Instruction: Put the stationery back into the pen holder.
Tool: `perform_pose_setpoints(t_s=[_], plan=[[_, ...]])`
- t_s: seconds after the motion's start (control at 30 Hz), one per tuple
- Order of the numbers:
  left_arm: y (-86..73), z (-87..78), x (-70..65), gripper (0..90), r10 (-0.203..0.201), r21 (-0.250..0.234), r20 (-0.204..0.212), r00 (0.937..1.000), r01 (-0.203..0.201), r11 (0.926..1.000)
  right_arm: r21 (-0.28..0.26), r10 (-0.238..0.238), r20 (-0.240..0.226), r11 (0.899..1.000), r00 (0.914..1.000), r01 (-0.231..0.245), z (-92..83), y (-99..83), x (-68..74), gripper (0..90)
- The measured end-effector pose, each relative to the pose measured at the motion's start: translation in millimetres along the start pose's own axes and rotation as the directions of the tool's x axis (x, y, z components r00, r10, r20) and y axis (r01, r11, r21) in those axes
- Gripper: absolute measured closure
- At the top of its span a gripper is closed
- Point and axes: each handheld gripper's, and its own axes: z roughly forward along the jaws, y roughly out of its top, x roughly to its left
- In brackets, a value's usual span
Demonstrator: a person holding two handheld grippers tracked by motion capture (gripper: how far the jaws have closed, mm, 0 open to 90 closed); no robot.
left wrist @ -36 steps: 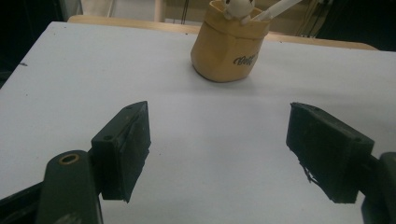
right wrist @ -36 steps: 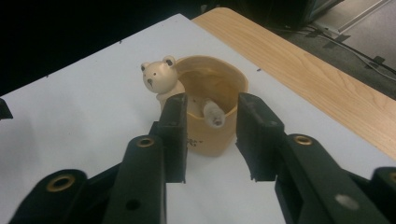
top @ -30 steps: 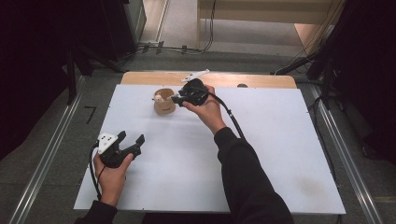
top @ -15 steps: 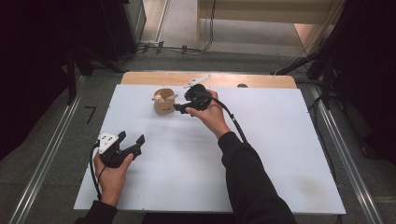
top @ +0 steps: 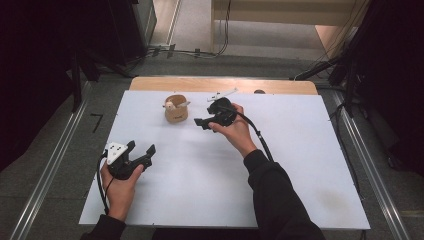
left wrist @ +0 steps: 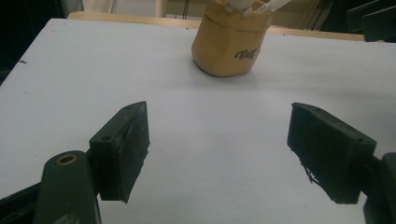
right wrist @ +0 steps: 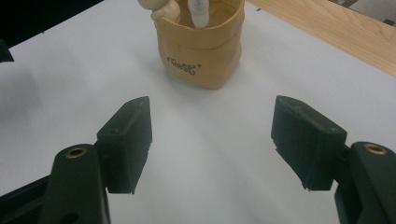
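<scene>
- Tan cup point(top: 176, 109) upright on the white table point(top: 300, 170), toward the far edge, left of centre; a small figure point(right wrist: 161, 8) and a white stick-like item point(right wrist: 198, 10) poking out of its mouth.
- Right tool point(top: 202, 122) just beside the cup, to its right, aimed at it; jaws just been opening, now spread wide with only bare table between them — nothing gripped.
- Cup well ahead of those jaws in the right gripper view, not yet between them; likely lined up this way for closing on the cup's sides or reaching its contents.
- Left tool point(top: 142, 152) near the table's front left, well apart from the cup; jaws wide open, empty, pointed toward the cup — apparently parked out of the way, ready to steady it if needed.
- Soft, creased cup wall: probably prone to denting under a hard squeeze.
</scene>
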Motion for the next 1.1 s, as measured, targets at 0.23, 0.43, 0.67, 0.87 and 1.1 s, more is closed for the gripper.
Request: perform_pose_setpoints(t_s=[0.23,0.43,0.67,0.87,1.1], plan=[[-0.1,0.0,0.0,22.1,0.003,0.004,0.001,1.0000,-0.003,1.0000,-0.014,-0.003,0.008,1.000,1.0000,0.003,-17.6,-9.8,1.0,27.6],[-0.1,0.1,0.2,22.1,-0.001,0.004,0.003,1.0000,0.001,1.0000,-0.017,0.013,0.015,1.000,0.9998,-0.013,-31.4,-24.5,-0.7,27.4],[-0.2,0.7,-1.0,22.0,0.002,0.008,0.006,1.0000,-0.002,1.0000,-0.022,0.035,0.032,0.999,0.9989,-0.034,-48.0,-46.8,-2.2,26.5],[-0.4,0.6,-1.0,22.0,0.004,0.011,0.003,1.0000,-0.004,0.9999,-0.031,0.062,0.047,0.998,0.9970,-0.060,-63.6,-64.1,-6.8,25.6],[-0.6,0.6,-1.2,21.9,0.005,0.013,0.000,1.0000,-0.005,0.9999,-0.043,0.086,0.066,0.996,0.9941,-0.083,-83.4,-83.2,-11.6,24.9]])
